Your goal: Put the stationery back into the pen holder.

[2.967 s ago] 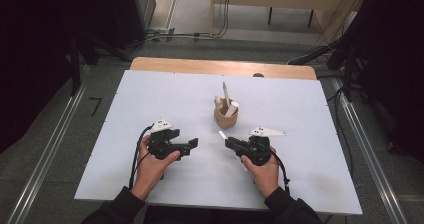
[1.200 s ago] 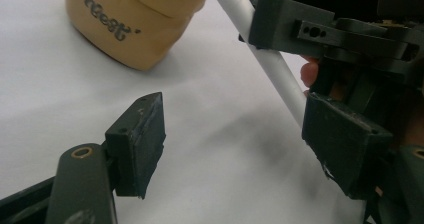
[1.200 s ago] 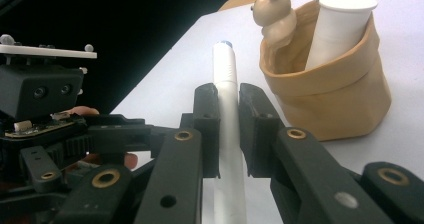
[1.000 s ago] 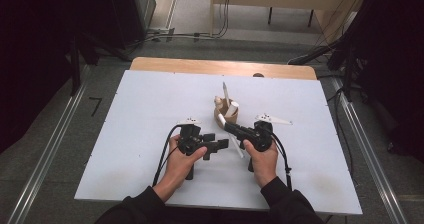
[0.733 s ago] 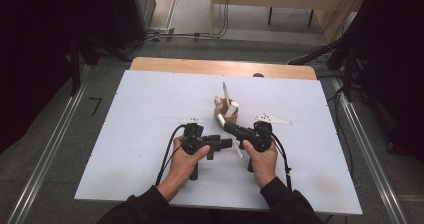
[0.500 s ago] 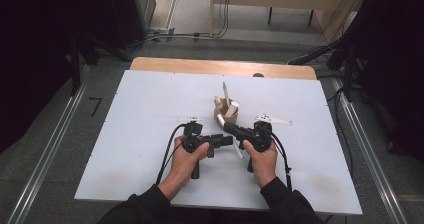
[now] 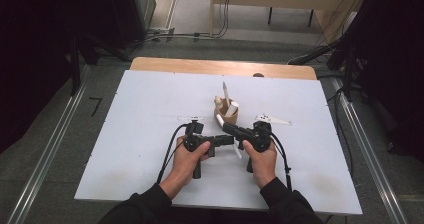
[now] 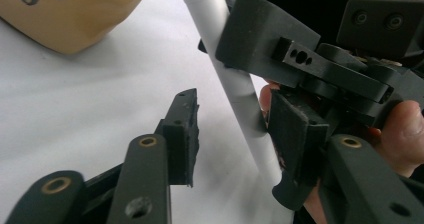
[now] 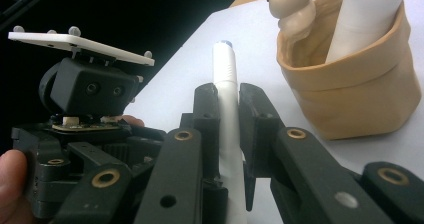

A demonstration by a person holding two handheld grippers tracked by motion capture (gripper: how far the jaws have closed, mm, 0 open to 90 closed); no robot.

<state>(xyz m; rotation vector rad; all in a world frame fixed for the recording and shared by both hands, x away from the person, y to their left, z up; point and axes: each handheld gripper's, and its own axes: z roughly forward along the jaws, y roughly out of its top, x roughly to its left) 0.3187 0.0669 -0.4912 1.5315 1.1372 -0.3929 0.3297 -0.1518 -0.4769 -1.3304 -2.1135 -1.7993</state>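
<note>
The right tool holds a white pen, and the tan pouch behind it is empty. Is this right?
Not quite. The right tool does hold the white pen, but the tan pouch is not empty: the right gripper view shows a white tube and a small beige figure in it.

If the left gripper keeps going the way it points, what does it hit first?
Most likely the white pen between its open jaws, held by the right gripper. Just behind looks to be the right hand; depth is unclear.
</note>
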